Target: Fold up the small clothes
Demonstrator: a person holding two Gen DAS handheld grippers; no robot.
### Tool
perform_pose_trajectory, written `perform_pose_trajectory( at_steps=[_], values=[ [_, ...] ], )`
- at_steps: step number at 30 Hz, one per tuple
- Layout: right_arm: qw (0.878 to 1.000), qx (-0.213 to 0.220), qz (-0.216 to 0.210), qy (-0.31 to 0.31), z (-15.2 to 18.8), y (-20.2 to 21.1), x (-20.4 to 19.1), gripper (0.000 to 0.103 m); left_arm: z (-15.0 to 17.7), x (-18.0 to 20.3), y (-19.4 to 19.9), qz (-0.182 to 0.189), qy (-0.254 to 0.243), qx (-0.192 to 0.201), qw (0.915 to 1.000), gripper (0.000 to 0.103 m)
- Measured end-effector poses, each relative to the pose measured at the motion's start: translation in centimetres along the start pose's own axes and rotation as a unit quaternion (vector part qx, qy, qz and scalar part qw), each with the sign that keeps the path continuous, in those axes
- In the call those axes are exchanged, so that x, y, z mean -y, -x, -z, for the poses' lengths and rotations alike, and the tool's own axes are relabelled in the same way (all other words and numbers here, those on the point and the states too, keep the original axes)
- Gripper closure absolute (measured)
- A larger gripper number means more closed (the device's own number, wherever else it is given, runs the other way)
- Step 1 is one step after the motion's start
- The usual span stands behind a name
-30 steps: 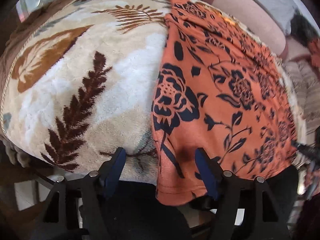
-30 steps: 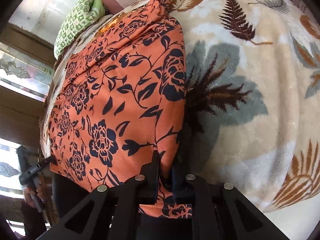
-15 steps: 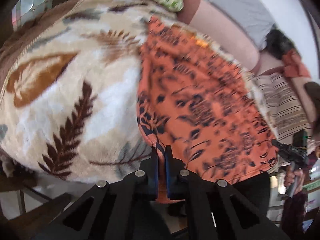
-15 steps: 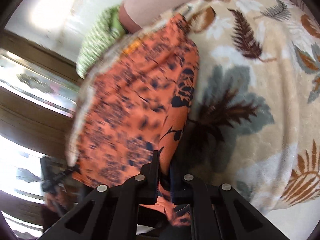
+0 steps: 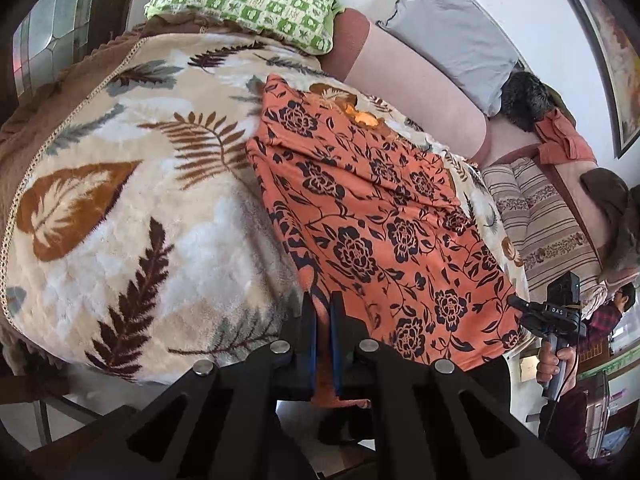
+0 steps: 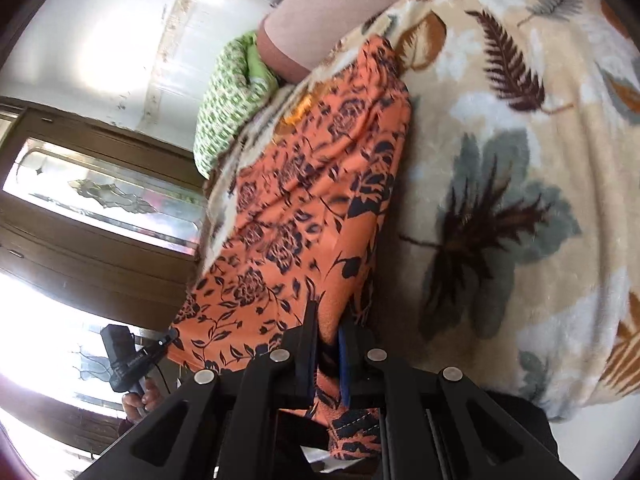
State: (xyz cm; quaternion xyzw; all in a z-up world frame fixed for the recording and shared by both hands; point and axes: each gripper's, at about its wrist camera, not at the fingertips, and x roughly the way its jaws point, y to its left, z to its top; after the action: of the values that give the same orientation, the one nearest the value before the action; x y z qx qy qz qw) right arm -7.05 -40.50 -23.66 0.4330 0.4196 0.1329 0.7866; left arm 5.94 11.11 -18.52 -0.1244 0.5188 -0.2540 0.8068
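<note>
Garment (image 5: 384,216) lifted off blanket (image 5: 120,208) since earlier, left claw (image 5: 322,316) now clamped on hem, right claw (image 6: 328,328) still gripping.

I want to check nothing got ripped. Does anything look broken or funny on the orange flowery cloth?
One odd spot: near the far end of the orange cloth there is a ragged bright orange patch, perhaps a tear or trim; it is too small to tell. Both the left gripper and the right gripper pinch its near edge.

I see the orange garment (image 5: 384,232) (dark floral print) spread mid-frame, its near corners lifted and pinched.
</note>
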Motion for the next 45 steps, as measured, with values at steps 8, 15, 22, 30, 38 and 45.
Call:
perform_pose_trajectory(
  at_steps=[8,15,22,30,38,45],
  values=[
    [0.999,0.008,-0.051,0.006,-1.8,0.6,-1.9,0.094,-3.2,0.3,1.3,0.033,0.005,0.015,0.9993,0.098],
    [0.993,0.044,-0.111,0.003,-7.7,0.3,-5.1,0.094,-10.9,0.1,0.4,0.048,0.013,0.024,0.9985,0.098],
    [0.989,0.088,-0.113,-0.026,-17.7,-3.5,-5.2,0.094,-23.4,-1.4,-5.5,0.032,0.047,0.03,0.9979,0.098],
    [0.966,0.172,-0.039,-0.19,-29.5,-12.1,3.4,0.09,-32.5,-6.2,-18.0,-0.042,0.12,0.018,0.9916,0.097],
    [0.958,0.193,0.002,-0.213,-29.2,-14.2,7.0,0.087,-27.2,-7.8,-16.5,-0.055,0.166,0.115,0.9779,0.078],
    [0.99,0.127,0.053,-0.022,-26.2,-17.5,-2.9,0.087,-19.4,1.2,-16.4,-0.071,0.09,0.138,0.9838,0.055]
  ],
)
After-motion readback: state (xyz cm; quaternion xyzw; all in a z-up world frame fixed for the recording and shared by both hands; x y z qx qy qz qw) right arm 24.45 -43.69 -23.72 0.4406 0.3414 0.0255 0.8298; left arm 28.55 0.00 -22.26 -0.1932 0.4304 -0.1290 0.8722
